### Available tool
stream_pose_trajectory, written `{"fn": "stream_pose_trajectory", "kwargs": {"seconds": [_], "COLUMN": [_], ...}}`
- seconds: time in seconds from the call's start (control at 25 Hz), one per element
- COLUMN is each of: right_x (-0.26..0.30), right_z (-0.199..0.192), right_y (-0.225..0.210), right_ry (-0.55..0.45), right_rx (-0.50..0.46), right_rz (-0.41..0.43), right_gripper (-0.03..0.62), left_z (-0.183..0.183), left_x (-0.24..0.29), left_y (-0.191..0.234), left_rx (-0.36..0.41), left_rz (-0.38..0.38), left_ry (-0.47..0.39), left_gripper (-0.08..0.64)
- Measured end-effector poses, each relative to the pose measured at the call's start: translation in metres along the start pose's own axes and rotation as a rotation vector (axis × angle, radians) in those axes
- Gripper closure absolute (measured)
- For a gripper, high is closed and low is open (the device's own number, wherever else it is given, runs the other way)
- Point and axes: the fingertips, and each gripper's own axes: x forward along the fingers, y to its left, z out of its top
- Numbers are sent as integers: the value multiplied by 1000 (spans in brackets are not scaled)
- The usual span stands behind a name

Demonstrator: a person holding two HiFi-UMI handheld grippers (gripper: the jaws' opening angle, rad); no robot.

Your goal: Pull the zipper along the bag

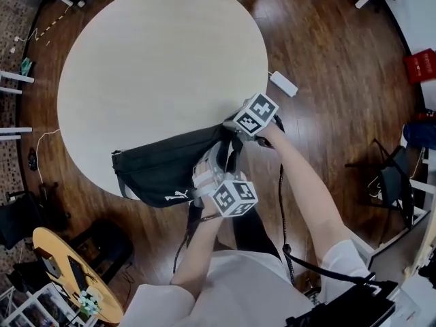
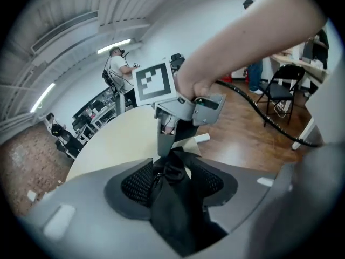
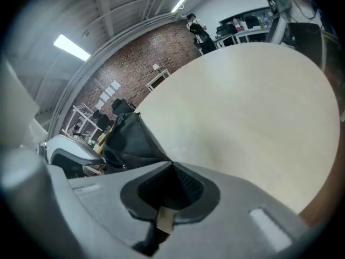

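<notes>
A black bag lies on the near edge of the round table, and both grippers are at its right end. My left gripper stands open around a bunched fold of the bag. A zipper runs up between its pads, which show bare on both sides. My right gripper comes in from the far side. Its finger meets the bag's tip. In the right gripper view that gripper is shut on a black tab with a tan tag. The bag's body lies to its left.
A white power adapter lies on the wood floor beside the table. A guitar is at the near left, a folding chair at the right and a red box at the far right. A black strap hangs off the table's edge.
</notes>
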Motion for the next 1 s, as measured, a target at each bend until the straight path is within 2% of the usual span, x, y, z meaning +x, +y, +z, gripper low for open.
{"fn": "stream_pose_trajectory", "kwargs": {"seconds": [0.24,0.32,0.44,0.6,0.76,1.0], "right_x": [-3,-3,-3,-4,-2,-2], "right_z": [2,3,3,1,0,-2], "right_y": [0,-1,-1,-1,-1,-2], "right_ry": [12,6,-3,3,5,21], "right_rx": [-29,-26,-23,-26,-17,-18], "right_rz": [0,-1,-9,-25,-35,-84], "right_gripper": [601,601,601,601,601,601], "left_z": [-19,-24,-28,-26,-32,-33], "left_x": [38,42,42,34,19,-13], "left_y": [-4,-7,-14,-18,-19,-6], "left_rx": [107,113,75,17,-73,-236], "left_rz": [-26,-30,-61,-95,-126,-153], "left_ry": [152,176,165,120,112,44], "left_gripper": [344,364,464,528,537,538]}}
